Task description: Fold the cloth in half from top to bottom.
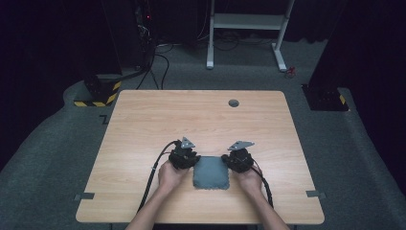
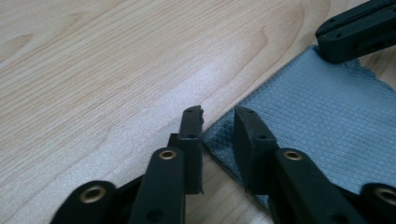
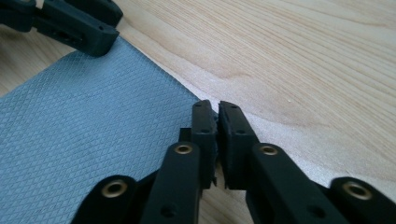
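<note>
Cloth (image 1: 211,172) lies flat on the table (image 1: 143,124), near the front edge, between the two hands. At its 9 o'clock side the left gripper (image 2: 218,122) has narrow jaws around a corner, with a small gap; I judge they do not press it yet. At the 3 o'clock side the right gripper (image 3: 218,116) is closed on the other corner. So both corners are reached; lifting or folding is not yet done
</note>
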Motion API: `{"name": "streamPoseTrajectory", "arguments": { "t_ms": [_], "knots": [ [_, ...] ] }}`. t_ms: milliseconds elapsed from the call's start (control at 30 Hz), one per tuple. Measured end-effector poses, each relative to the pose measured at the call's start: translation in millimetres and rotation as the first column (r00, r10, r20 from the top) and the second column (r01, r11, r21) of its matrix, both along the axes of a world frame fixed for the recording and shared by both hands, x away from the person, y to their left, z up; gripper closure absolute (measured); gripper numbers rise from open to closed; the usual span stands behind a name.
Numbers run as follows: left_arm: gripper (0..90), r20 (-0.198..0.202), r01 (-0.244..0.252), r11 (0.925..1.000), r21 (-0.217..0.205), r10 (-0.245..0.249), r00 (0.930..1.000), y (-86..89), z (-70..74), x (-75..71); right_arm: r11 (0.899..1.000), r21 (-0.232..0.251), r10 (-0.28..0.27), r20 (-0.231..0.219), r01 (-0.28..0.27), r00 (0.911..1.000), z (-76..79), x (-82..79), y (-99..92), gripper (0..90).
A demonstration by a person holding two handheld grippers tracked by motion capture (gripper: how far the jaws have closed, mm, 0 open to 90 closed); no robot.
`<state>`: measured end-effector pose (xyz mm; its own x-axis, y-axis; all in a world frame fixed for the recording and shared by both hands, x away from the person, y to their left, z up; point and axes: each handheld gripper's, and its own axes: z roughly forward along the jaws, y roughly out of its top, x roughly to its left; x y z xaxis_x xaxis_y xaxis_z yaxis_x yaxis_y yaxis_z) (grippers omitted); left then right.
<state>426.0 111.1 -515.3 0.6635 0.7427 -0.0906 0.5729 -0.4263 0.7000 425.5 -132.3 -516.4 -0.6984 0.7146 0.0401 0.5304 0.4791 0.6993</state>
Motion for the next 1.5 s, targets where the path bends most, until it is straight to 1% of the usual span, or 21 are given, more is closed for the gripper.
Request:
{"name": "streamPoseTrajectory", "arguments": {
  "t_ms": [33,100,167,233,367,567,600,633,700,867,967,1000,1133,1167,1200,1233,1300,1367,1400,1467,1500],
  "knots": [
    [79.6,-0.019,0.001,0.9998,-0.017,-0.002,0.9998,0.6,0.0,1.1,1.0,0.001,0.003,0.001,-0.003,1.0,0.0,0.2,-0.4,87.8],
    [86.0,-0.02,0.006,0.9998,-0.02,-0.006,0.9998,1.5,0.3,1.9,1.0,0.005,-0.006,-0.005,0.006,1.0,0.4,-0.1,-0.6,88.4],
    [87.1,-0.007,0.018,0.9998,0.0,-0.018,0.9998,0.9,1.4,0.6,1.0,-0.006,-0.004,0.011,0.004,0.9999,0.5,-0.8,0.7,88.6],
    [87.5,0.0,0.021,0.9998,-0.001,-0.021,0.9998,1.2,2.2,0.2,1.0,-0.013,-0.004,0.02,0.005,0.9998,1.3,-1.6,1.6,88.7],
    [87.7,0.01,0.015,0.9998,-0.013,-0.015,0.9998,3.3,5.5,2.0,1.0,0.002,-0.018,0.026,0.018,0.9995,4.0,1.0,1.1,88.7],
    [87.7,0.017,-0.002,1.0,0.001,0.002,0.9999,2.7,7.2,12.3,0.999,-0.01,-0.034,0.029,0.034,0.999,7.6,10.9,4.3,88.7],
    [87.7,0.028,-0.012,0.9999,-0.009,0.012,0.9995,2.5,7.5,15.3,0.999,-0.006,-0.042,0.038,0.042,0.9984,8.7,15.0,4.6,88.7],
    [87.7,0.025,-0.017,0.9997,-0.016,0.018,0.9995,3.7,7.0,17.0,0.999,-0.003,-0.047,0.034,0.047,0.9983,8.8,16.1,4.8,88.7],
    [87.7,0.026,-0.027,0.9994,-0.021,0.028,0.9993,5.7,4.9,19.9,0.999,0.001,-0.054,0.03,0.054,0.9981,8.0,20.1,6.2,88.7],
    [87.6,0.032,-0.065,0.9977,-0.022,0.066,0.9973,8.0,-0.9,28.0,0.997,-0.015,-0.075,0.041,0.075,0.9964,7.1,29.9,14.7,88.7],
    [87.5,0.03,-0.072,0.9972,-0.018,0.073,0.9969,7.1,-2.1,32.2,0.996,-0.024,-0.08,0.041,0.081,0.9959,6.8,34.1,17.3,88.6],
    [87.4,0.044,-0.072,0.9974,0.002,0.072,0.9964,4.4,-1.2,36.2,0.995,-0.04,-0.089,0.044,0.091,0.9951,6.4,37.7,19.2,88.5],
    [86.2,0.06,-0.073,0.9972,0.016,0.072,0.9956,2.2,-1.0,41.9,0.994,-0.044,-0.096,0.039,0.098,0.9946,2.2,42.7,17.3,87.1],
    [83.8,0.056,-0.088,0.996,0.011,0.088,0.9946,1.6,-1.5,41.1,0.993,-0.041,-0.106,0.031,0.108,0.9938,1.4,42.9,16.7,83.9],
    [78.4,0.056,-0.088,0.996,0.011,0.088,0.9946,1.6,-1.5,41.1,0.993,-0.041,-0.106,0.031,0.108,0.9938,1.4,42.9,16.7,83.9],
    [73.1,0.053,-0.103,0.9946,0.008,0.103,0.9933,2.2,-1.0,39.0,0.99,-0.027,-0.135,0.024,0.136,0.9905,2.9,41.8,13.6,75.1],
    [70.5,0.06,-0.078,0.997,0.003,0.077,0.9952,4.2,2.2,30.6,0.991,-0.004,-0.134,0.029,0.134,0.9906,6.5,37.4,11.3,75.3],
    [69.1,0.071,-0.046,0.9989,0.007,0.045,0.9965,4.2,4.6,20.9,0.994,0.015,-0.112,0.037,0.112,0.993,10.3,30.7,10.4,79.5],
    [68.7,0.073,-0.028,0.9996,-0.001,0.028,0.997,5.1,5.8,15.6,0.996,0.028,-0.085,0.039,0.083,0.9957,12.0,24.5,10.9,82.8],
    [68.7,0.079,0.009,0.9999,-0.008,-0.008,0.9968,6.0,7.6,4.7,0.999,0.021,-0.032,0.049,0.031,0.9983,12.2,14.0,13.8,87.7],
    [68.7,0.079,0.009,0.9999,-0.008,-0.008,0.9968,6.0,7.6,4.7,1.0,0.019,-0.011,0.05,0.011,0.9987,11.8,9.0,15.0,89.2]
  ]
}}
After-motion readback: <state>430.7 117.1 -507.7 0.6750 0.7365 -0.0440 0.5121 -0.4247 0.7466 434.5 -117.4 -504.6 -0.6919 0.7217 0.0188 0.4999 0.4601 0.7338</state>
